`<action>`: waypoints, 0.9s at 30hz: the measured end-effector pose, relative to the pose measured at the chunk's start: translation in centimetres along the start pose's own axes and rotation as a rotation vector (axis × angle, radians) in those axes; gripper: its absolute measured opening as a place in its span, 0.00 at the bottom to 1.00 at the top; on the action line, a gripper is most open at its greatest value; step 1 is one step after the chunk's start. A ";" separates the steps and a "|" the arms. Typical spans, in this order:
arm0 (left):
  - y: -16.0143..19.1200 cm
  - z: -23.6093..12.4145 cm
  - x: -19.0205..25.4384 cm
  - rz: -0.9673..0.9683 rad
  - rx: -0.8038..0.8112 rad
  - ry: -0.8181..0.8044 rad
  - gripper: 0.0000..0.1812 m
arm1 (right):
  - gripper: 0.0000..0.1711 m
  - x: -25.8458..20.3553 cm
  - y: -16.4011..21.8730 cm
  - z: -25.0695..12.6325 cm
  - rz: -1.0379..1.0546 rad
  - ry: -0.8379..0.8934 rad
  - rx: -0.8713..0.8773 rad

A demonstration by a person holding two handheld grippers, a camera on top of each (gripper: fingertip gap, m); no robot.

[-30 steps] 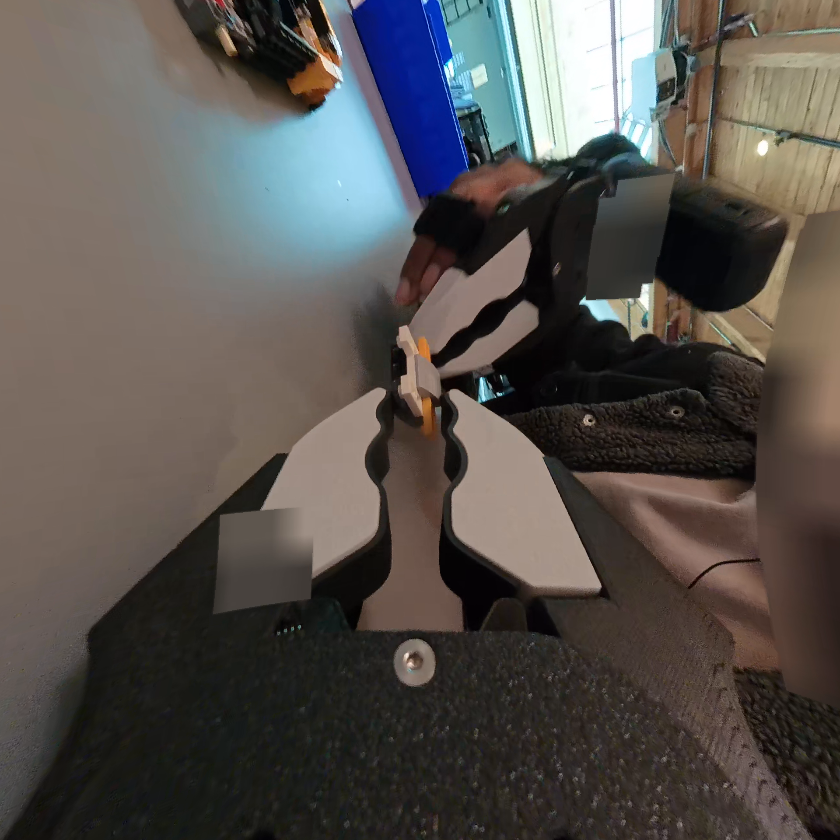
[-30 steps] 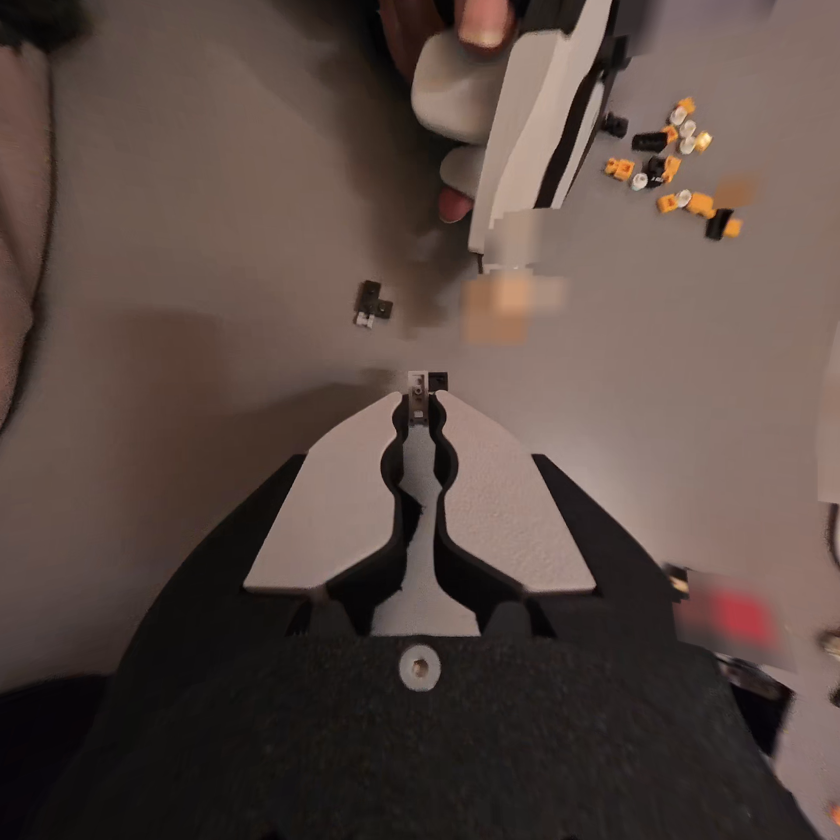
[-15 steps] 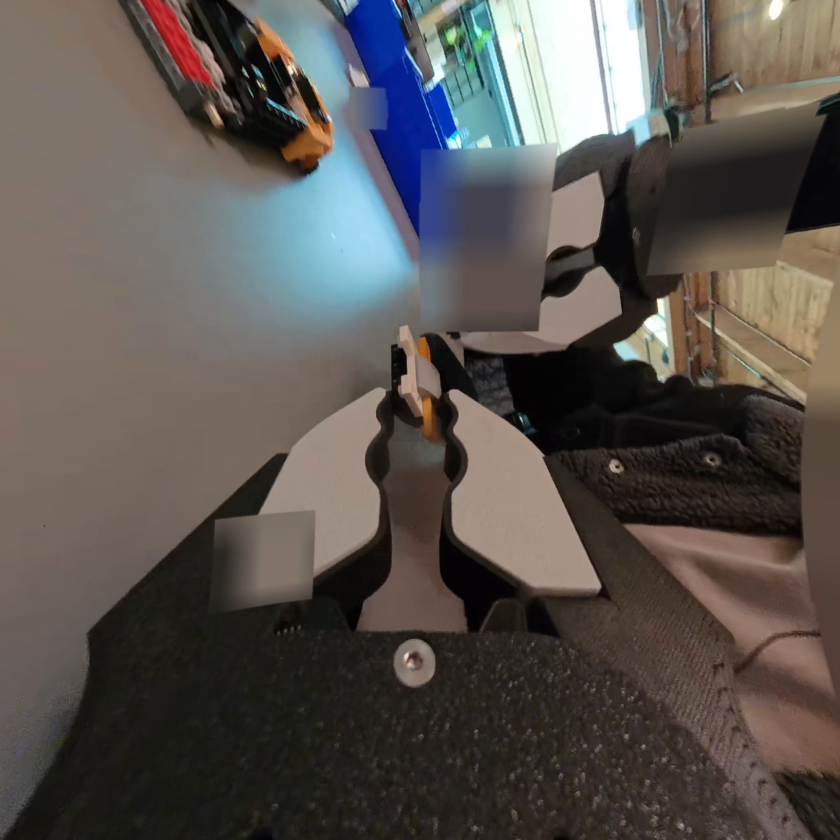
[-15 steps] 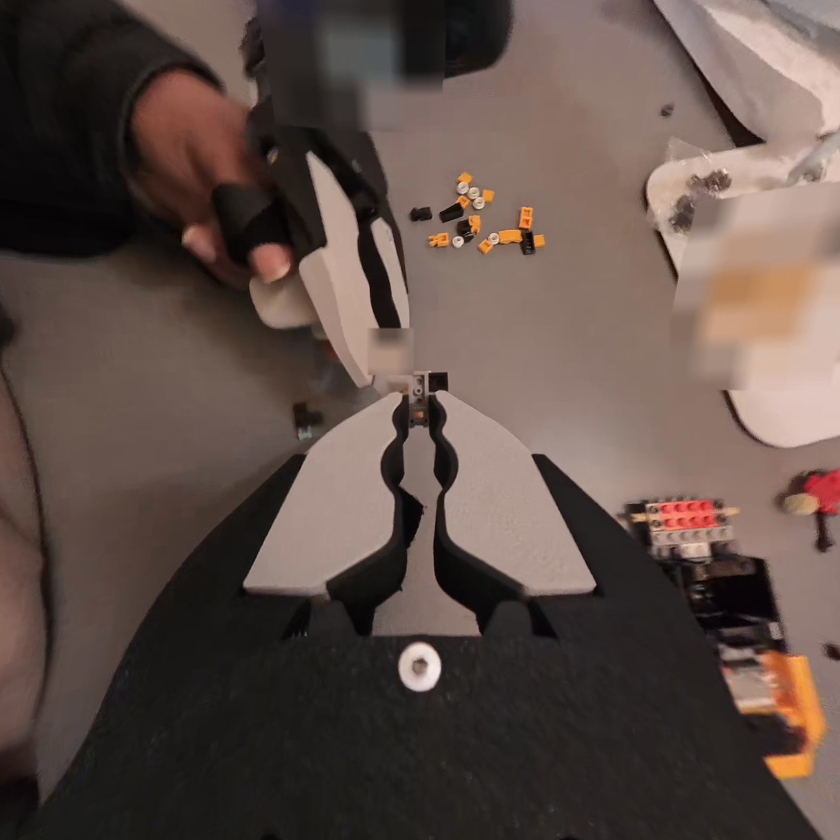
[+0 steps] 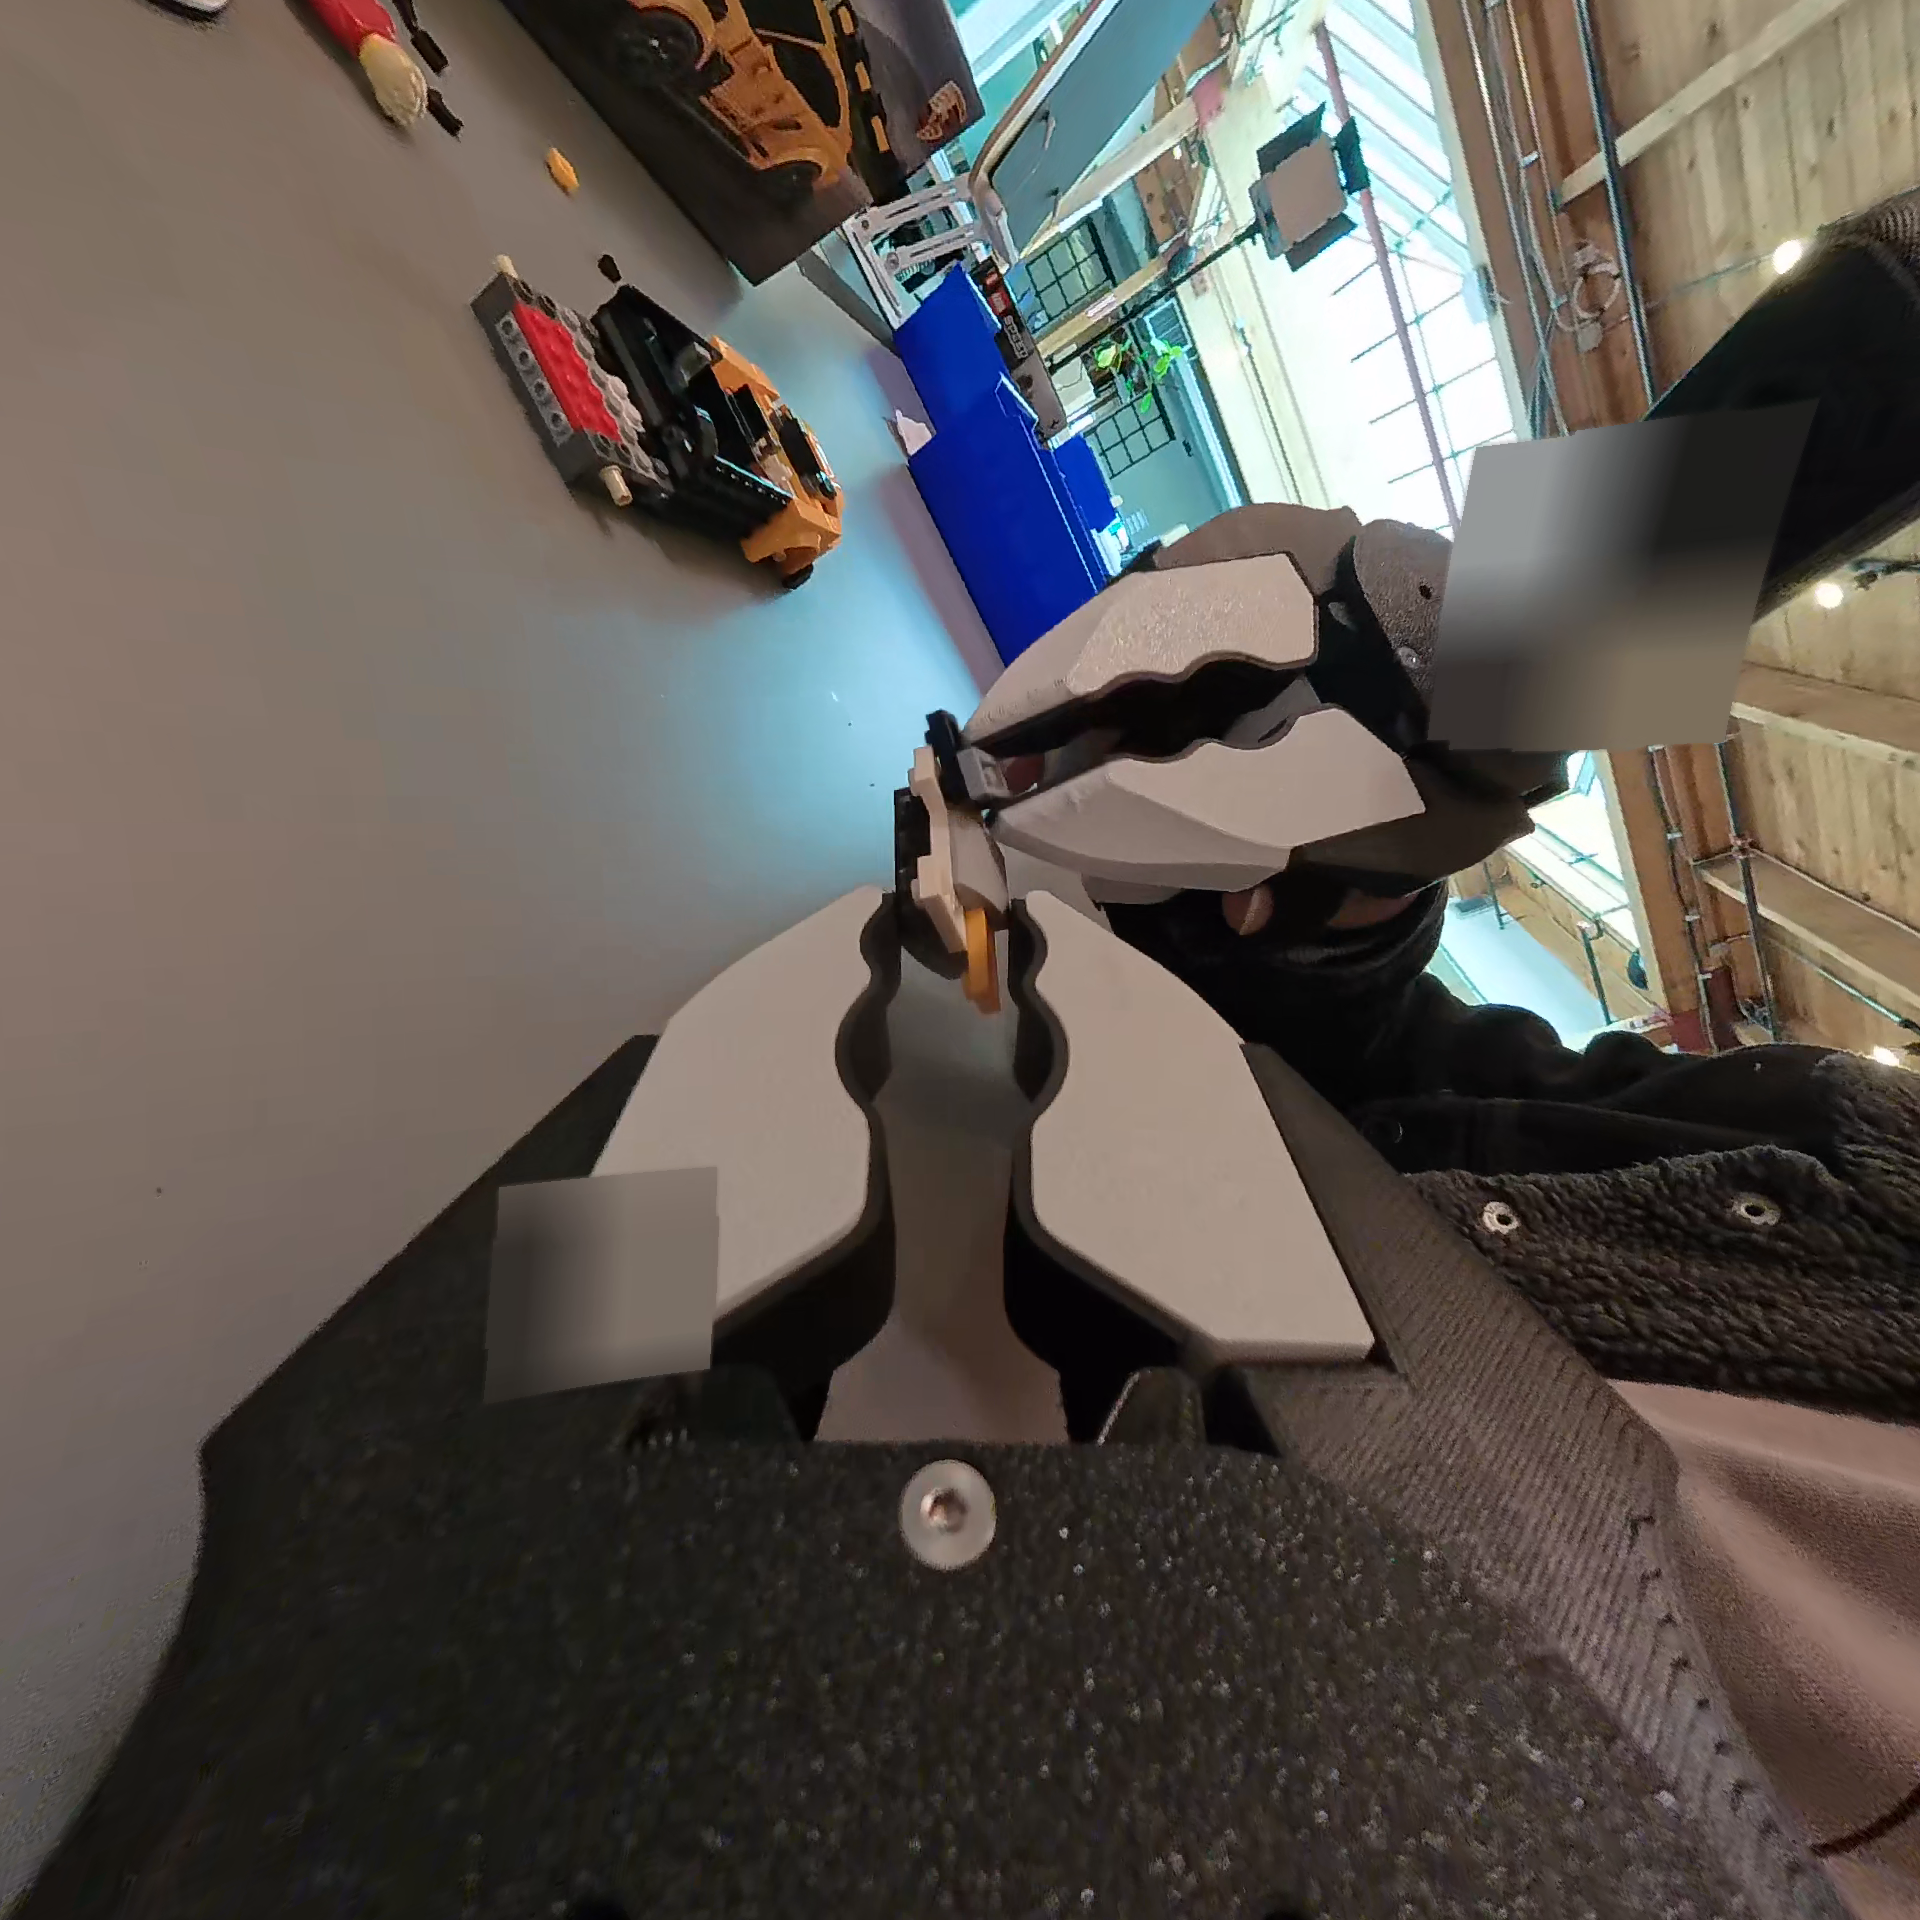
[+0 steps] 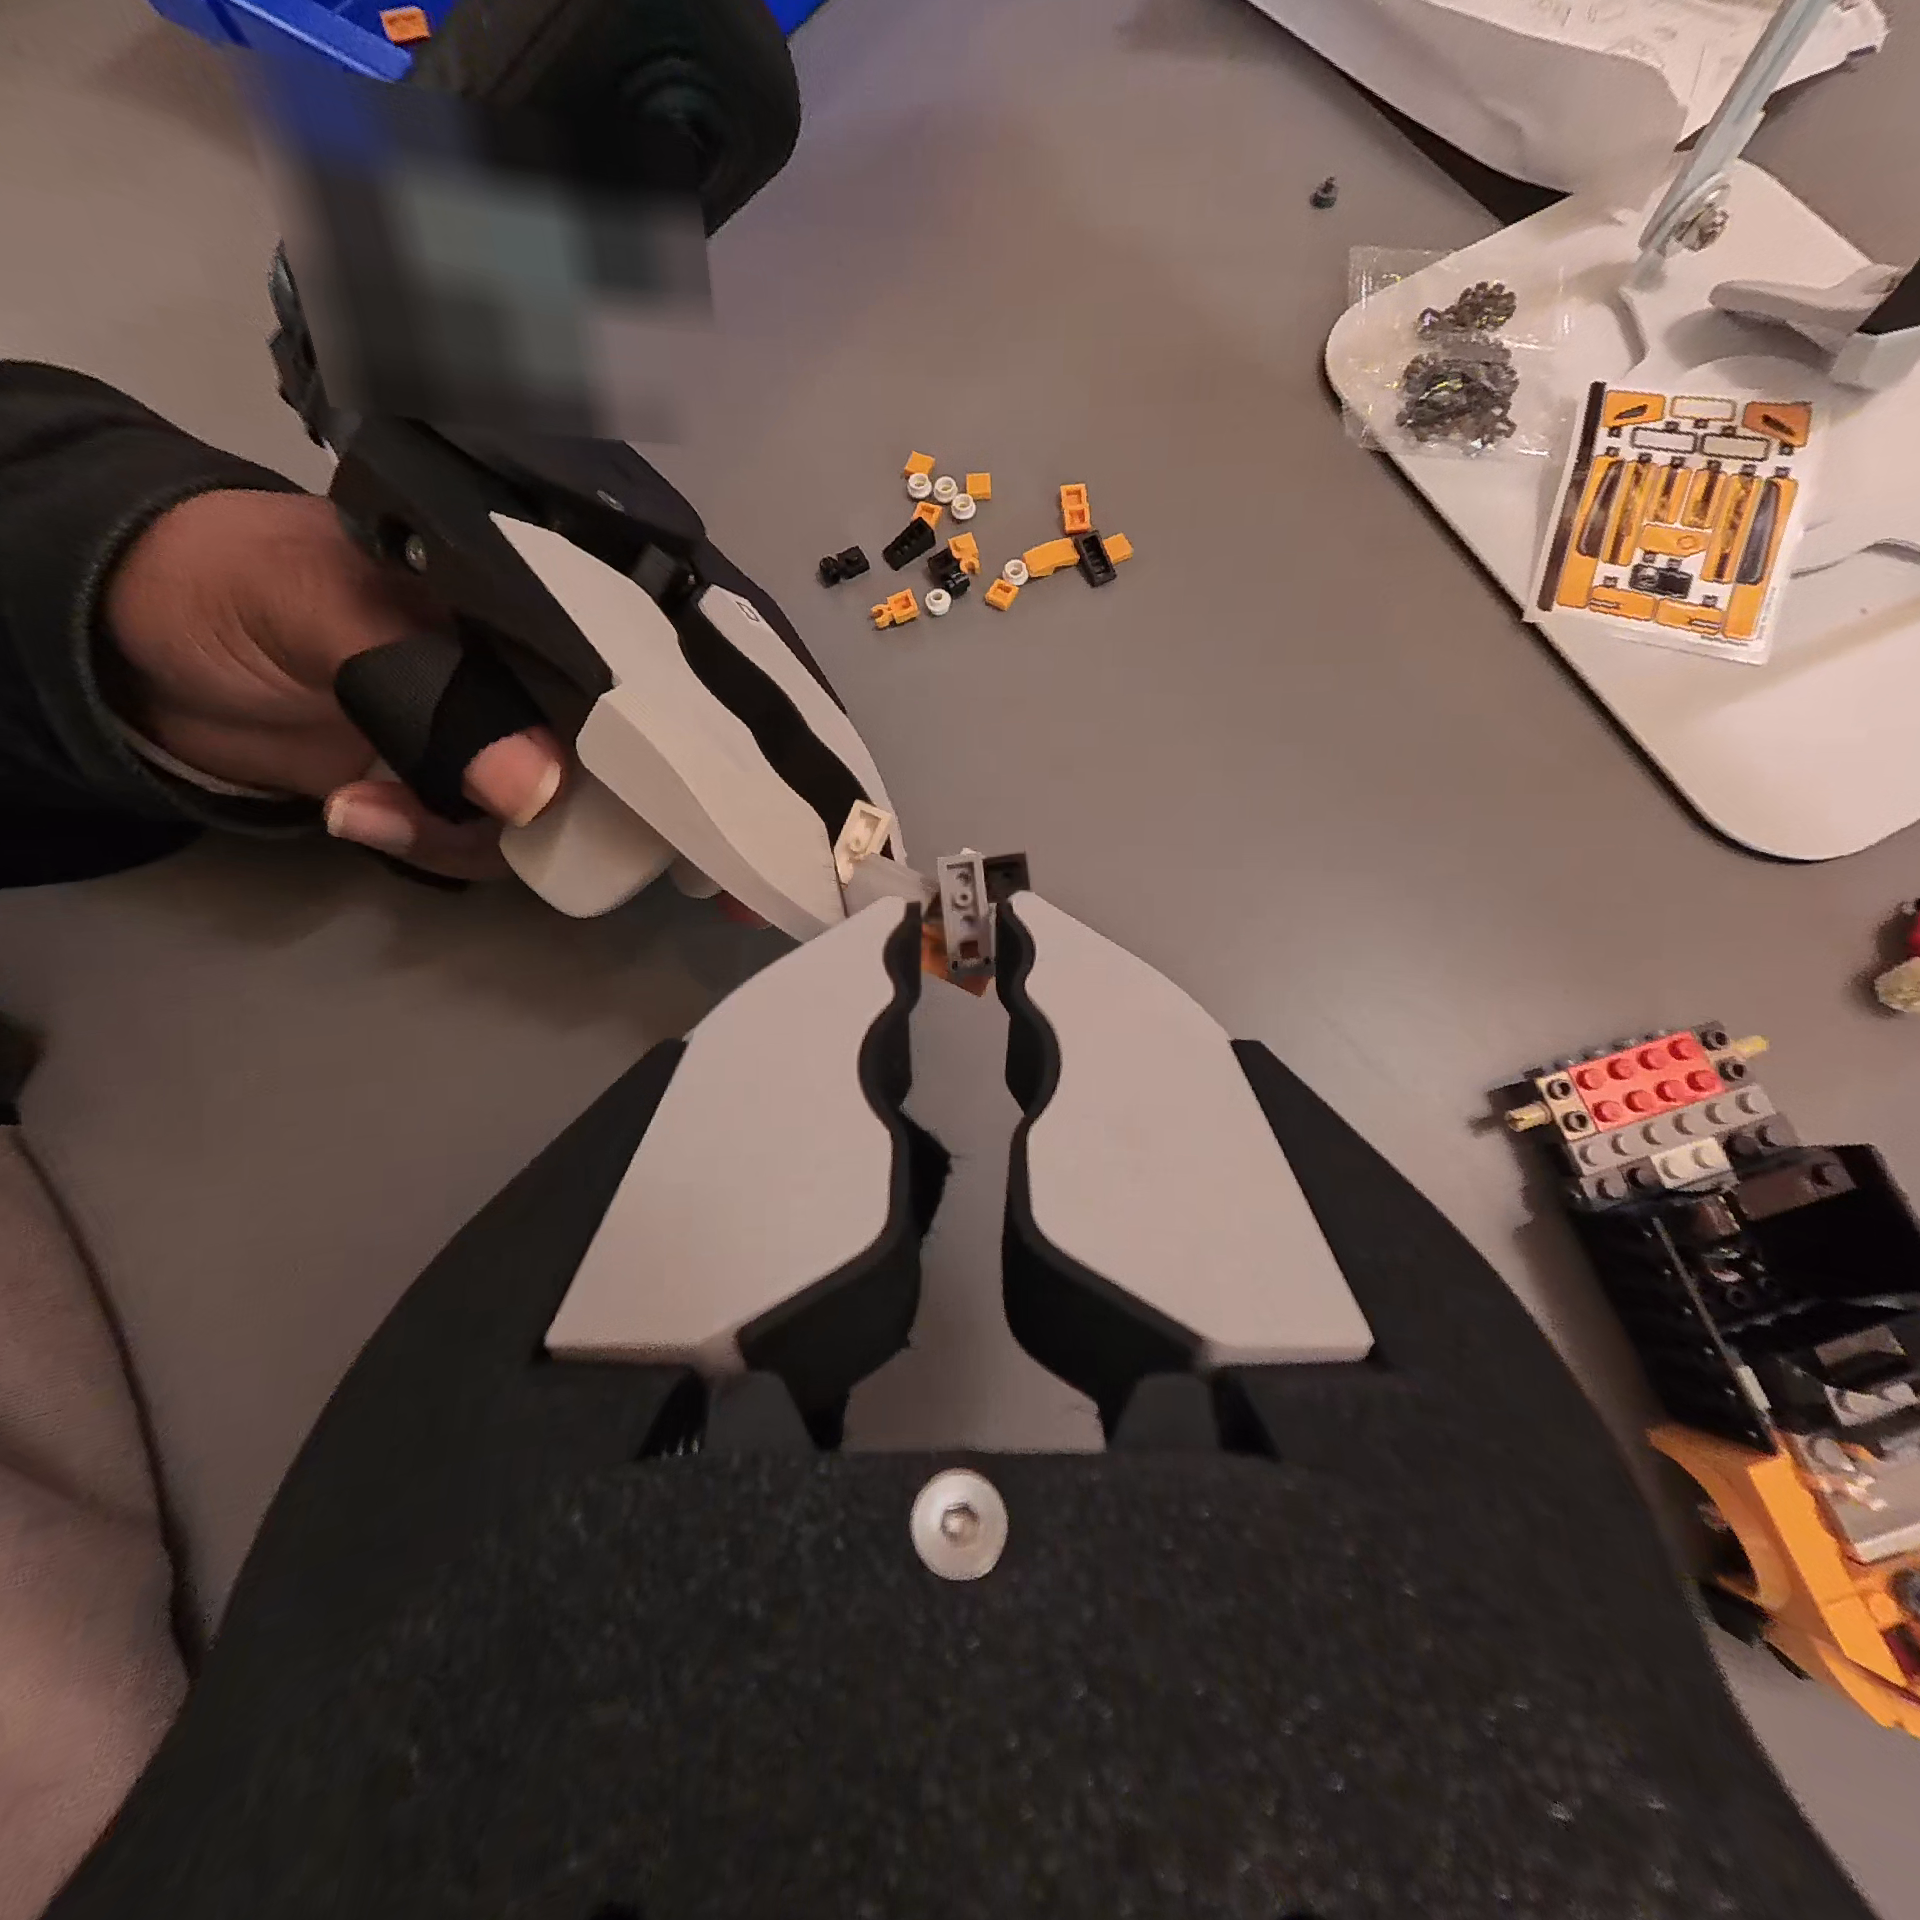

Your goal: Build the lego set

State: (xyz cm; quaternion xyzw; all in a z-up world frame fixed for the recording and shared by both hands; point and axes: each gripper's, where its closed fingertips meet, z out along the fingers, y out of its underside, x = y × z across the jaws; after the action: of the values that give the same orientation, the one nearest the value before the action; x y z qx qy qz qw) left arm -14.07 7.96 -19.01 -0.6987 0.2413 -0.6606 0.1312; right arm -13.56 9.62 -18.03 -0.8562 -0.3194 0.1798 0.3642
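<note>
A: We see the left tool [image 5: 951, 925] pinching a small white, black and orange brick cluster [image 5: 948, 878] at its tips, above the grey surface [image 5: 312, 779].

B: And our right tool [image 6: 958, 920] clamps a little grey studded plate with a black piece [image 6: 971, 899]; the two sub-assemblies touch.

A: The half-built orange and black car with red studs [image 6: 1704, 1236] sits nearby, loose orange, white and black bits [image 6: 977, 540] farther off.
</note>
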 end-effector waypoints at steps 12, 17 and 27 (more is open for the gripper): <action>0.1 0.0 0.5 -0.024 -0.014 0.052 0.10 | 0.09 -0.5 -0.9 -2.1 -0.069 -0.201 0.058; 0.8 0.4 1.2 -0.005 -0.059 0.087 0.10 | 0.10 0.9 -0.6 -2.8 0.024 -0.360 0.001; 1.7 0.8 1.6 0.037 -0.109 0.106 0.10 | 0.13 -0.4 0.7 -1.6 0.394 -0.669 -0.040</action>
State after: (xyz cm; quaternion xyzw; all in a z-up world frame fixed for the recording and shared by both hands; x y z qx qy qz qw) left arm -13.57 5.63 -18.54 -0.6644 0.2967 -0.6798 0.0923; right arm -12.65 8.17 -17.49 -0.8020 -0.2537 0.5093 0.1817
